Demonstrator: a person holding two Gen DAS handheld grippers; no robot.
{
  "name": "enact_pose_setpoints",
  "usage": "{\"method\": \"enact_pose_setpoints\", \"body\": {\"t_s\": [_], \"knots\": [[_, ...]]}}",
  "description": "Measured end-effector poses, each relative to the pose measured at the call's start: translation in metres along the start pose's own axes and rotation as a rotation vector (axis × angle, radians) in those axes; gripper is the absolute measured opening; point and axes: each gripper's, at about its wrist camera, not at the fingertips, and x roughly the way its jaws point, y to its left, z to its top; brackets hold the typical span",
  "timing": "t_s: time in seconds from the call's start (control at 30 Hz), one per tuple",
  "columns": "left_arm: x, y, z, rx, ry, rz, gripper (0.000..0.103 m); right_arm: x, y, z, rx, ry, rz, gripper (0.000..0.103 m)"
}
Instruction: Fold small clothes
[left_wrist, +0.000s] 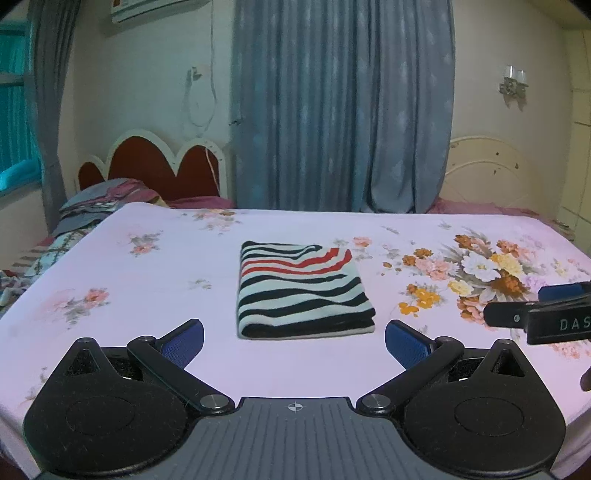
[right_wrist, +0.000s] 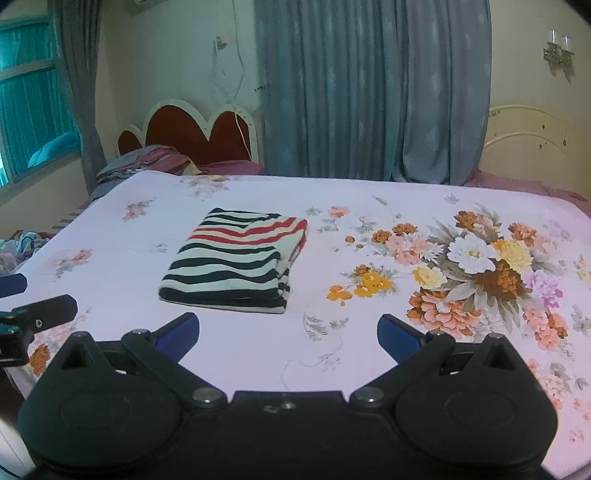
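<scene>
Because the striped cloth is soft and light, we think it bends and slides with ease, so we would pinch it at a corner or along the thick folded edge near us. It lies as a neat flat rectangle in the middle of the bed sheet, with black, white and red stripes. The sheet looks smooth, pale pink, with printed flowers. Our left gripper and right gripper both have jaws spread wide, holding nothing, with ridged blue pads.
</scene>
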Motion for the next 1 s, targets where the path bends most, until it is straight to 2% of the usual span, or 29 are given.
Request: {"method": "enact_pose_setpoints", "body": {"t_s": [0.27, 1.0], "knots": [[-0.014, 0.005, -0.005, 0.001, -0.004, 0.001, 0.103, -0.012, -0.001, -0.008, 0.019, -0.005, -0.005, 0.102], [-0.01, 0.005, 0.002, 0.006, -0.014, -0.007, 0.103, -0.022, -0.003, -0.003, 0.006, -0.03, -0.022, 0.102]]}}
